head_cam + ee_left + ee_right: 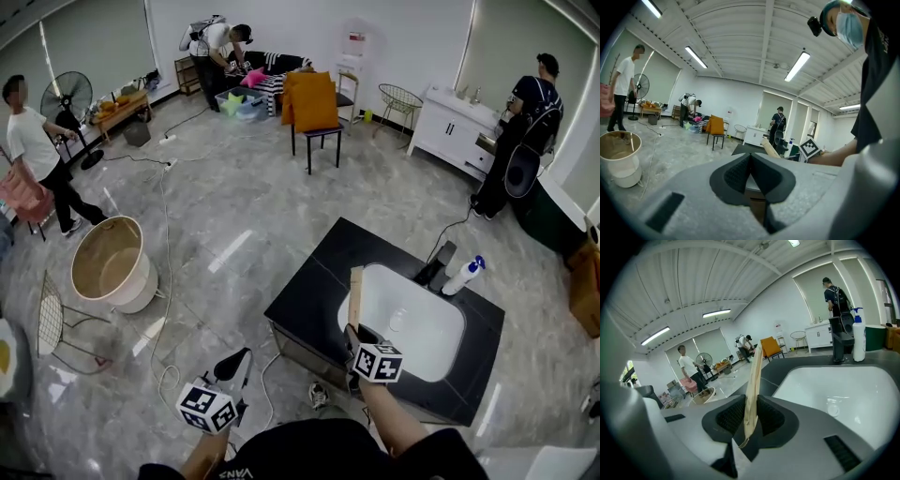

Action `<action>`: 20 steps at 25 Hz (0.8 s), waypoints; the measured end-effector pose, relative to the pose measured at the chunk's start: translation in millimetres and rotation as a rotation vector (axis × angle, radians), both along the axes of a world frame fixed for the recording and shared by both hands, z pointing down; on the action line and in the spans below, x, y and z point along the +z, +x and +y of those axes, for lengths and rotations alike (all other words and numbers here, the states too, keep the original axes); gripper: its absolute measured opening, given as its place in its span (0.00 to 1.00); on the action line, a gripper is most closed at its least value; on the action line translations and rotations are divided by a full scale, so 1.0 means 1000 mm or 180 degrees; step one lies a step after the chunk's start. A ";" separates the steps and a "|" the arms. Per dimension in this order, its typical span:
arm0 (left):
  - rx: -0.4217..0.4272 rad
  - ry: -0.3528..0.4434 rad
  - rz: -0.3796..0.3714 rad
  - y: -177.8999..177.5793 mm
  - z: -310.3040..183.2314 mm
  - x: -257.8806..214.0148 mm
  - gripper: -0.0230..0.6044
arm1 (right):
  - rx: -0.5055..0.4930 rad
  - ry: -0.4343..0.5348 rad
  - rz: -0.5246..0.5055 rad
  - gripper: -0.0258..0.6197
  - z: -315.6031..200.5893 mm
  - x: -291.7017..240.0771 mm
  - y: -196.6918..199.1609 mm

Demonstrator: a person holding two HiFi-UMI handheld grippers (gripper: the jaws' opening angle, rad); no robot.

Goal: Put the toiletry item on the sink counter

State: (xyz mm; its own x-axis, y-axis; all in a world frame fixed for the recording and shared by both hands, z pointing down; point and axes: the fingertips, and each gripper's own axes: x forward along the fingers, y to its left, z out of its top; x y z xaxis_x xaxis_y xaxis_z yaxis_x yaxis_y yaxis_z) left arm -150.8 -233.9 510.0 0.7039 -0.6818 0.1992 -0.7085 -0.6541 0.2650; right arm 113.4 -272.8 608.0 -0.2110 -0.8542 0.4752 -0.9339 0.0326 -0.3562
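My R gripper [751, 414] pinches a thin tan wooden strip [753, 376] above the black sink counter [309, 305]; L gripper [750, 169] pads together, empty.

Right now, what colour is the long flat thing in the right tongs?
The strip is pale tan; the right gripper view shows it best.

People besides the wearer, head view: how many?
3: person at left by the fan, person at far back, person at right by the white cabinet. Others may be hidden.
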 end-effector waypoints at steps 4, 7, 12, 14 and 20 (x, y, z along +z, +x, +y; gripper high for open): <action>-0.0104 -0.0028 0.0006 0.010 -0.016 0.004 0.05 | 0.0004 -0.0038 -0.0072 0.17 -0.033 0.009 0.012; -0.0179 -0.0045 0.0015 0.014 -0.029 0.007 0.05 | 0.0016 -0.0096 -0.0133 0.17 -0.059 0.019 0.018; -0.0340 -0.0100 0.0000 0.014 -0.043 0.013 0.05 | 0.0095 -0.0278 -0.0256 0.17 -0.097 0.042 0.028; -0.0419 -0.0122 -0.0015 0.012 -0.047 0.015 0.05 | 0.0171 -0.0358 -0.0397 0.17 -0.109 0.049 0.031; -0.0606 -0.0189 -0.0059 0.008 -0.052 0.023 0.05 | 0.0422 -0.0548 -0.0829 0.17 -0.140 0.073 0.038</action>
State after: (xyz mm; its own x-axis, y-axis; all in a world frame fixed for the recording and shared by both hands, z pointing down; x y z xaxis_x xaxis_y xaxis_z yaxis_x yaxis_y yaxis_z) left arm -142.4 -286.3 533.2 0.5593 -0.7889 0.2545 -0.8230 -0.4915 0.2849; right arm 151.2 -413.3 681.2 -0.2368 -0.7943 0.5595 -0.8028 -0.1644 -0.5731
